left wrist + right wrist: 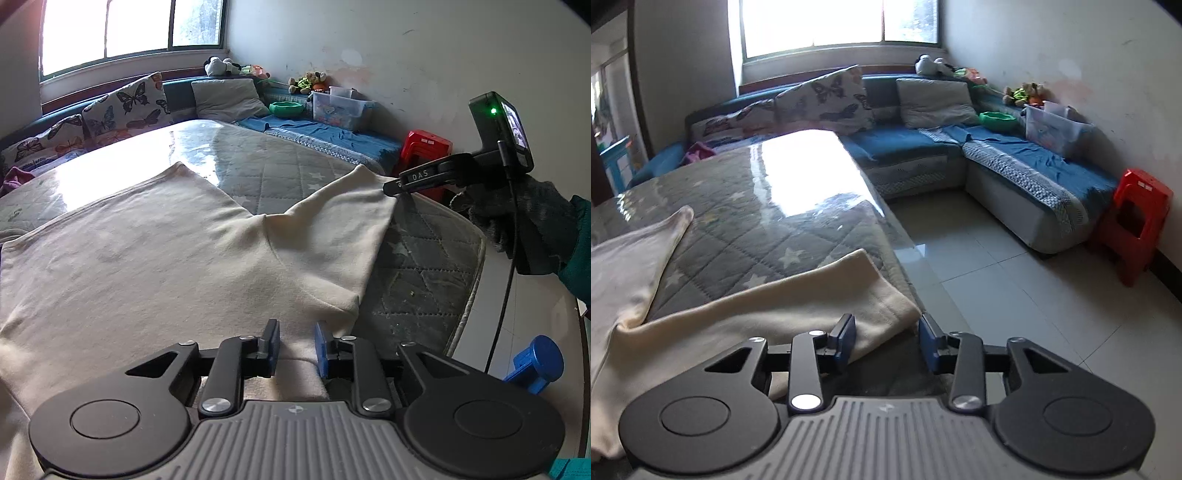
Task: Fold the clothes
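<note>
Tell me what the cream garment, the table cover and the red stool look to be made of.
Cream garment: soft knit, probably cotton jersey; matte, drapes in soft creases.
Table cover: quilted grey star-print fabric, apparently under a clear glossy sheet, since the window glares off it.
Red stool: moulded plastic by its look; smooth, uniform colour, slight sheen.

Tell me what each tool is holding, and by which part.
Nothing is clamped. The left tool stands open over the cream top's near edge; the right tool stands open at its sleeve cuff.
</note>
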Action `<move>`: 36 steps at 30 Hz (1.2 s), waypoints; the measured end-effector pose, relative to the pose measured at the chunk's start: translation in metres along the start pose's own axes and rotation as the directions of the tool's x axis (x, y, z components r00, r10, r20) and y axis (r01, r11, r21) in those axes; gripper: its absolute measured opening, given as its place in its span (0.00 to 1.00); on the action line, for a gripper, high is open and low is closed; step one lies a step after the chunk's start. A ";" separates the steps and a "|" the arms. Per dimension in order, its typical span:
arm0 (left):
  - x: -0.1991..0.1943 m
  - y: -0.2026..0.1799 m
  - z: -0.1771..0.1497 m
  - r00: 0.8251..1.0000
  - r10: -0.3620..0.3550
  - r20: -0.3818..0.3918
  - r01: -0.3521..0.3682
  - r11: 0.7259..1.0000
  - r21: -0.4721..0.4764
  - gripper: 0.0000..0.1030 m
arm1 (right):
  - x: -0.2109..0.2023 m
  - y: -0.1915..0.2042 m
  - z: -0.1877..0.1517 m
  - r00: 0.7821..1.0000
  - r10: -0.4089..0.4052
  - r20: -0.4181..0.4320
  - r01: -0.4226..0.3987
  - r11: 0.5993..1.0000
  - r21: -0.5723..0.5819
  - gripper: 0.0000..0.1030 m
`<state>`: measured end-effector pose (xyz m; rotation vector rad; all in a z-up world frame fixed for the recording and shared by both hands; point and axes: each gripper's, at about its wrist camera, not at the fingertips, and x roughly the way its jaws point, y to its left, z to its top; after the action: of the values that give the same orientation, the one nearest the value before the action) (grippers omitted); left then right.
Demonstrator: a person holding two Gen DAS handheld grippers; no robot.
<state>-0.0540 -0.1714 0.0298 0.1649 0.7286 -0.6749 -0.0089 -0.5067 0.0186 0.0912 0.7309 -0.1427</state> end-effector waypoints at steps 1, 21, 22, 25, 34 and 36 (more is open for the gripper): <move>0.000 -0.001 0.001 1.000 -0.001 0.001 0.001 1.000 0.002 0.22 | 0.001 -0.001 0.000 1.000 -0.003 0.004 0.003 1.000 0.008 0.33; 0.014 -0.007 0.010 1.000 -0.004 0.011 0.004 1.000 0.022 0.22 | -0.042 -0.008 0.018 0.978 0.056 0.202 -0.070 0.996 0.063 0.04; 0.014 -0.006 0.010 1.000 -0.004 0.013 0.004 1.000 0.019 0.22 | -0.048 -0.006 0.023 0.974 0.068 0.218 -0.081 0.995 0.052 0.04; 0.013 -0.005 0.010 1.000 -0.003 0.020 0.003 1.000 0.009 0.24 | -0.066 0.006 0.035 0.958 0.113 0.262 -0.119 0.993 0.009 0.04; -0.018 0.024 0.000 0.996 0.054 0.065 -0.049 0.996 -0.078 0.29 | -0.127 0.068 0.061 0.889 0.303 0.343 -0.249 0.949 -0.191 0.04; -0.029 0.036 -0.006 0.993 0.086 0.075 -0.078 0.991 -0.106 0.29 | -0.135 0.086 0.063 0.873 0.351 0.340 -0.284 0.930 -0.234 0.04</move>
<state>-0.0512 -0.1260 0.0413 0.0727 0.6751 -0.5614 -0.0531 -0.4169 0.1591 0.0120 0.3316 0.2200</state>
